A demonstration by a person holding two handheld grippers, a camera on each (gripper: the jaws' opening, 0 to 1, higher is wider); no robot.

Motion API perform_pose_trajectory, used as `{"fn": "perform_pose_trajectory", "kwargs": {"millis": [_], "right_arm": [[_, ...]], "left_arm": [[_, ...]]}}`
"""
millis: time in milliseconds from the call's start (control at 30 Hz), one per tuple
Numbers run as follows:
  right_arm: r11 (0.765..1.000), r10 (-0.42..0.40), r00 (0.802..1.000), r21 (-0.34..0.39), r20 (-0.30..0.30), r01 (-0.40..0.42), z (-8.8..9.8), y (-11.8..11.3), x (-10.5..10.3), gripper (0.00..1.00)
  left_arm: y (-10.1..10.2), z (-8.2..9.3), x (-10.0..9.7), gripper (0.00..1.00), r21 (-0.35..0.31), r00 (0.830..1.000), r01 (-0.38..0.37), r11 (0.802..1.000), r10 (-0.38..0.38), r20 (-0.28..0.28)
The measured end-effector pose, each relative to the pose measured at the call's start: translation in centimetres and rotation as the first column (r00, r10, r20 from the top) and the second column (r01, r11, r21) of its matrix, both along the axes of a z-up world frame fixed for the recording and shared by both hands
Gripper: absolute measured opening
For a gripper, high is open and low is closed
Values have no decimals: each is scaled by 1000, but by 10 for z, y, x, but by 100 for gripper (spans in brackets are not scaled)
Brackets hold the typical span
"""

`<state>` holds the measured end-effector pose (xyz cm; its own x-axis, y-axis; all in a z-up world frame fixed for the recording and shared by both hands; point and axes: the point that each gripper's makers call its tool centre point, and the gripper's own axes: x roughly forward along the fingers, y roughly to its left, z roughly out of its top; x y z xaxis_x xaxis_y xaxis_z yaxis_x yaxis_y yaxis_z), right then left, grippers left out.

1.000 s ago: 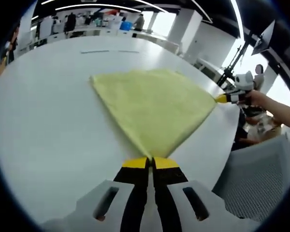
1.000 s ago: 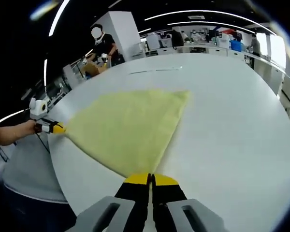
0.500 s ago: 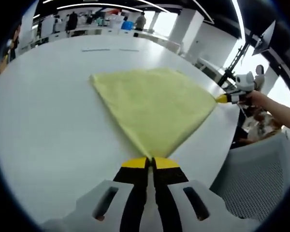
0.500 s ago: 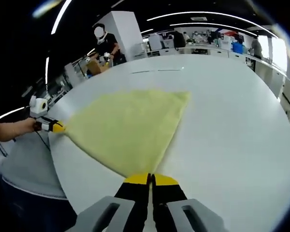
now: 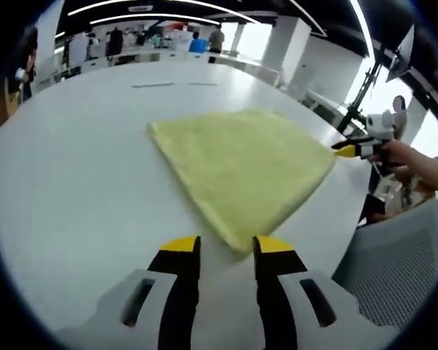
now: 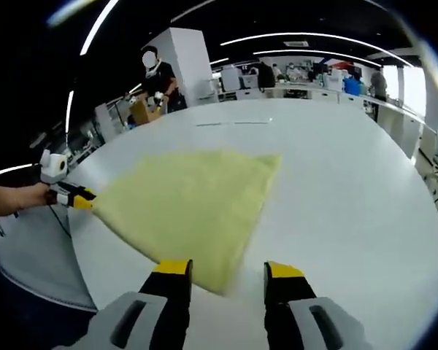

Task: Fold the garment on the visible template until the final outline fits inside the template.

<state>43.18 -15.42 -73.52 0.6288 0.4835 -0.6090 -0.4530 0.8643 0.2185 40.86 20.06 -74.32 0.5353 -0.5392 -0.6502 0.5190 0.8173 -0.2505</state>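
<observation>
A yellow cloth (image 5: pixel 244 164), folded flat, lies on the white table (image 5: pixel 73 182). In the left gripper view my left gripper (image 5: pixel 226 248) stands open, its yellow tips on either side of the cloth's near corner. The right gripper (image 5: pixel 352 150), held by a hand, sits at the cloth's far right corner. In the right gripper view the cloth (image 6: pixel 186 200) spreads ahead, and my right gripper (image 6: pixel 228 270) is open around its near corner. The left gripper (image 6: pixel 73 195) shows at the cloth's left corner. Thin template lines (image 5: pixel 153 84) mark the table beyond the cloth.
The table's rounded edge runs close on the right in the left gripper view, with a grey mesh chair (image 5: pixel 394 270) beside it. A person (image 6: pixel 157 73) stands past the table's far edge. Desks and more people fill the background. Bare table (image 6: pixel 350 182) lies right of the cloth.
Both grippers have opened and let go of the cloth's corners, which now lie on the table. Both cameras have drawn back slightly.
</observation>
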Motion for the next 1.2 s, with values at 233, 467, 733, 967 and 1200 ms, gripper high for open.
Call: {"fn": "perform_pose_trajectory", "kwargs": {"millis": [233,467,733,967,1200], "right_arm": [[997,74,997,0,33,-74,18,17,-3,64],[994,103,991,35,83,-106,45,33,-3,85],[994,102,986,30,131,-106,69,32,-3,94],[992,116,980,24,161,-122,87,32,-7,99],[989,138,975,24,174,-144,96,33,-18,99]], "left_arm": [[-1,16,5,47,-33,999,-27,999,28,41],[1,33,11,70,-48,993,-33,998,38,110],[7,51,9,87,-50,986,-56,997,63,153],[9,68,4,99,-30,980,-58,998,63,189],[11,79,-2,99,-6,977,-55,998,55,208]]}}
